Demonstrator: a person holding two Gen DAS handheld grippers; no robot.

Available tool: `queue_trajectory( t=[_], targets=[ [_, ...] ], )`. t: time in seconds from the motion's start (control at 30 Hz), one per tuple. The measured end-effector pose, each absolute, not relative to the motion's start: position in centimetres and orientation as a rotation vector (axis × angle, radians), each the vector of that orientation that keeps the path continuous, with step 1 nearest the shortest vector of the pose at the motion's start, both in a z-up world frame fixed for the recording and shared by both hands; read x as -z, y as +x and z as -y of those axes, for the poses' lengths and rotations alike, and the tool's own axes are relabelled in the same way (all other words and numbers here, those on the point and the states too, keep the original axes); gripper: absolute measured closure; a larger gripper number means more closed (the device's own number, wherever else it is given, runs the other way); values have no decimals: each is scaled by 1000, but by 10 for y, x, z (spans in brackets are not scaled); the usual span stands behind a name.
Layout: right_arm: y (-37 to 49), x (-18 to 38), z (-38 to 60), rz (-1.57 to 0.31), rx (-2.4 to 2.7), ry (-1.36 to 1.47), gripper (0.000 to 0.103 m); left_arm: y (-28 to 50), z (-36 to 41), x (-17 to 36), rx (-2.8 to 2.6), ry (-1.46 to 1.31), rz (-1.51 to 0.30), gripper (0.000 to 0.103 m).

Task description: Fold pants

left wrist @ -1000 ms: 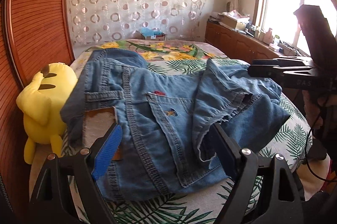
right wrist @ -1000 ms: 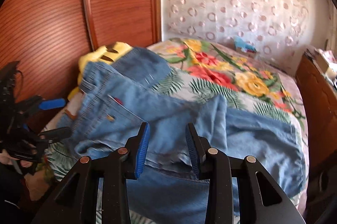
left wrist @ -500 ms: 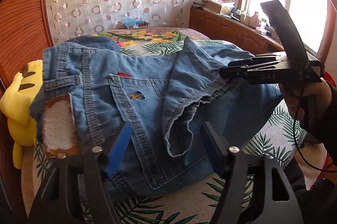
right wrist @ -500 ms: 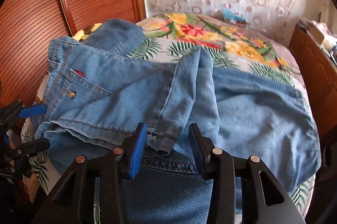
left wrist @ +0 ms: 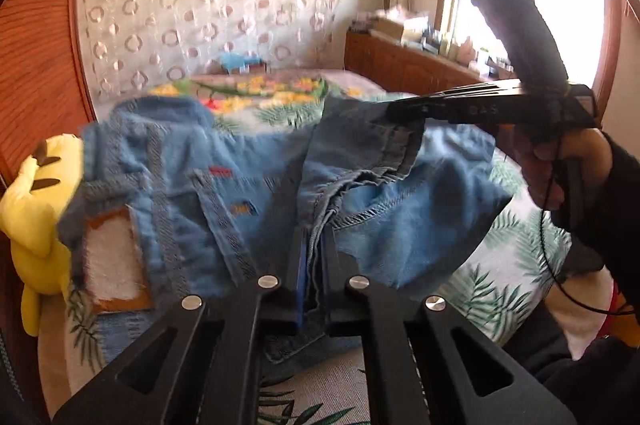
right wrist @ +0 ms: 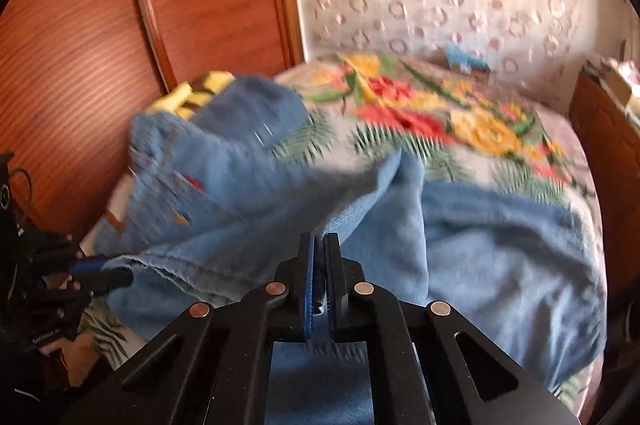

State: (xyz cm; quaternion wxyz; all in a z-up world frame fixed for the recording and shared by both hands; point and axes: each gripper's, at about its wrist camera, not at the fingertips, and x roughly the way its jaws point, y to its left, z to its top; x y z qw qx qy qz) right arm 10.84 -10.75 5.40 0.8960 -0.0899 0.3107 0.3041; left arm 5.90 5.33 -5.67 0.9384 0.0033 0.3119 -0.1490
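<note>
Left wrist view: the left gripper (left wrist: 314,261) is clamped narrow on a bunched denim hem of the pants (left wrist: 192,193), which lie rumpled across the near end of the bed (left wrist: 516,245), waistband toward the left edge beside a yellow plush toy (left wrist: 36,209). The right gripper (right wrist: 319,265) is likewise pinched tight on a fold of denim; in the left view it shows side-on, lifting a leg edge clear of the pile.

With both hems gripped, the step looks like carrying the leg over to lay it flat. To do it well, I would raise both hands together, keep the cloth taut between them so the layers do not slump, then lower it with its edges matched to the leg beneath. Denim is heavy, so a shallow pinch may slip.

Only the left view shows the person's hand (left wrist: 560,165) on the right tool and the white patch inside the waistband. Only the right view shows the far leg spread toward the bed's right edge.
</note>
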Motion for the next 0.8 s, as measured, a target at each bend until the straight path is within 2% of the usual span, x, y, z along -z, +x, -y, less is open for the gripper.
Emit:
queue_trajectory(
  t=[0.17,0.33,0.8],
  targets=[
    [96,-93,79,-550,-691,-229,98,34,-82,30,258,-43,-557,96],
    [100,-106,42,-523,-736,-257,99,27,-114,26,172,-44,-559,96],
    [194,-74,-76,-598,-830,-323,99,28,-143,69,115,-73,-682,96]
  ],
)
